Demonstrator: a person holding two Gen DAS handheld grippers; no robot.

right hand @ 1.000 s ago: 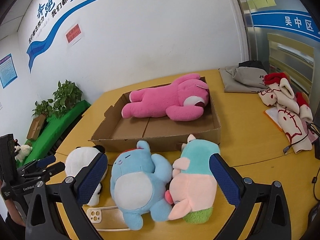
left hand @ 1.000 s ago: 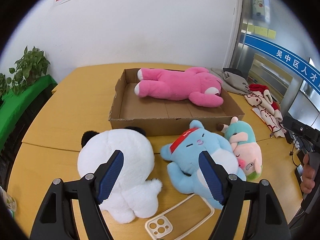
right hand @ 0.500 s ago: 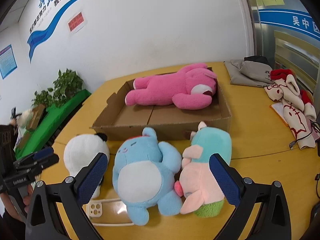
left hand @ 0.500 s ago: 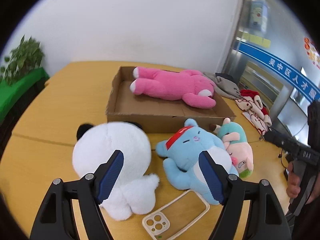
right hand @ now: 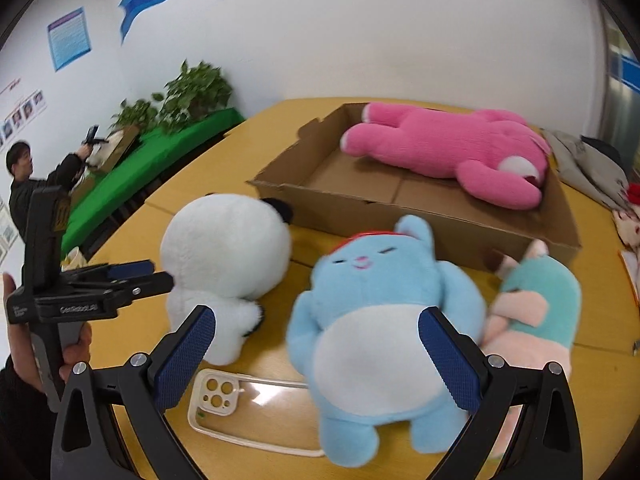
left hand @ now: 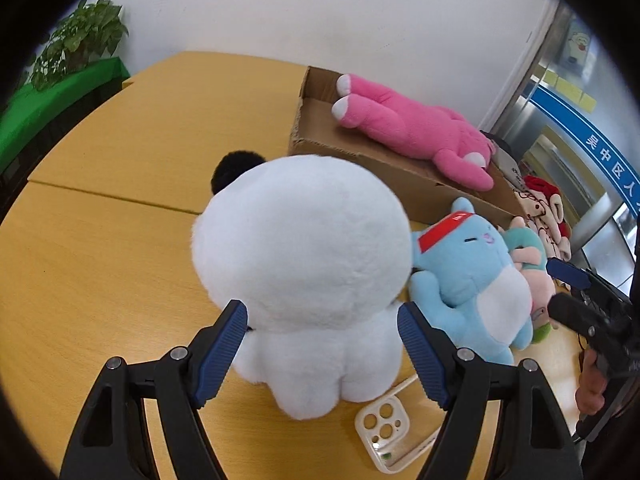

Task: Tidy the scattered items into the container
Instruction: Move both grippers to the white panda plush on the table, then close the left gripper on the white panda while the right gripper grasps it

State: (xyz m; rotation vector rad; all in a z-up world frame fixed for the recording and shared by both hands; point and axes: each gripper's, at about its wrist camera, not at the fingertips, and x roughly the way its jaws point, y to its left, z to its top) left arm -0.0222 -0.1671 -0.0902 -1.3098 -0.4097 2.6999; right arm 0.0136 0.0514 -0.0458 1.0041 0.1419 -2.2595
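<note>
White panda toy sits between wide-apart jaws of left gripper; squeeze soft body, lift to cardboard box at 1 o'clock. Right gripper jaws also apart around blue toy, not gripping.

left gripper lowered around white panda, right gripper nearer blue plush

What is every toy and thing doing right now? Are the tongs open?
Box: open, holds one toy.
Pink plush: lying in the box.
Panda: on the table, between the open left tongs.
Blue plush: on its back, between the open right tongs.
Teal-pink plush: lying beside the blue one.
Phone case: flat, empty.
</note>
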